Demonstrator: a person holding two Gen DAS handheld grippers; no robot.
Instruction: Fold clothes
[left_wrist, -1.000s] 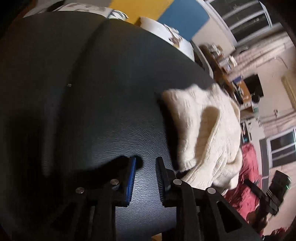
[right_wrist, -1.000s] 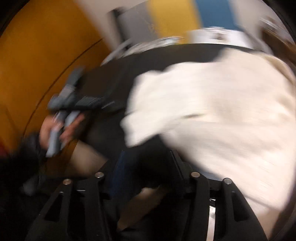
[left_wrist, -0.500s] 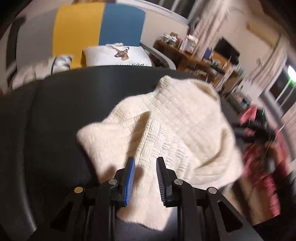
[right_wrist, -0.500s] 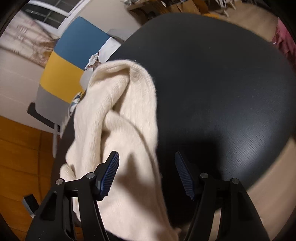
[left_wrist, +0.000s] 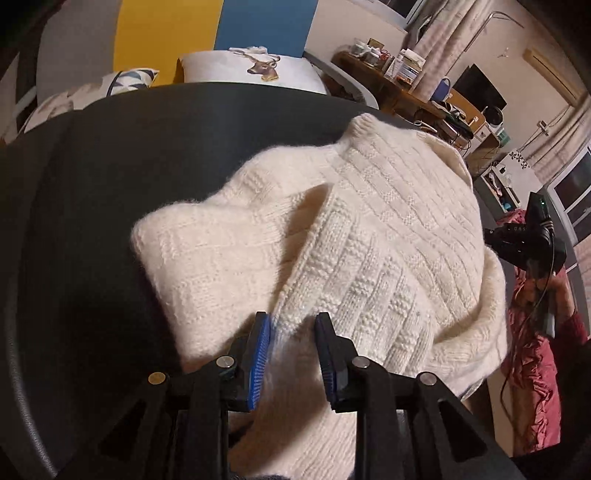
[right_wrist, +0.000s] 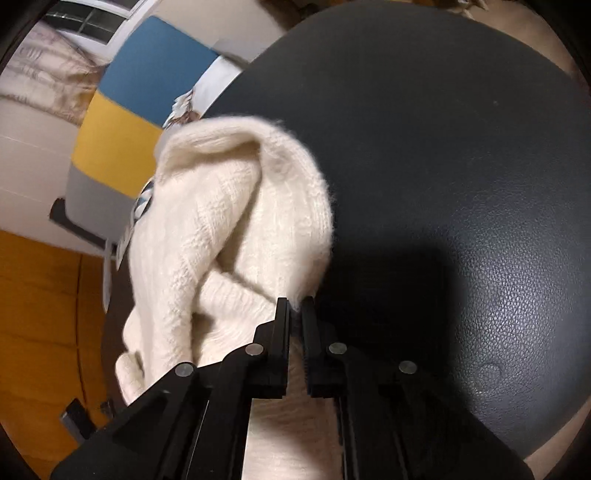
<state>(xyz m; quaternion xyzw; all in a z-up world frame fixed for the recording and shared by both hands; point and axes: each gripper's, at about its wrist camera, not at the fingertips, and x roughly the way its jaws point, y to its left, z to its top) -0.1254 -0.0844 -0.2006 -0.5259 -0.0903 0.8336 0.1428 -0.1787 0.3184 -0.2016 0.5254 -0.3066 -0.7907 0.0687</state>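
A cream knitted sweater (left_wrist: 362, 236) lies bunched on a round black leather table (left_wrist: 110, 184). My left gripper (left_wrist: 291, 328) hovers over the sweater's near edge, its blue-padded jaws a small way apart with knit fabric between them. In the right wrist view my right gripper (right_wrist: 295, 314) is shut on a fold of the sweater (right_wrist: 229, 221), which hangs bunched to the left over the table (right_wrist: 461, 166). The right gripper also shows in the left wrist view (left_wrist: 532, 243) past the sweater's far right edge.
A grey, yellow and blue sofa back (left_wrist: 166, 33) with white cushions (left_wrist: 255, 66) stands behind the table. A cluttered wooden desk (left_wrist: 406, 85) is at the back right. Red cloth (left_wrist: 532, 354) lies beyond the table's right edge. Orange floor (right_wrist: 44, 314) shows on the left.
My right gripper closed from wide open onto the sweater's edge. My left gripper moved closer over the sweater's near edge, with its jaws the same width apart.
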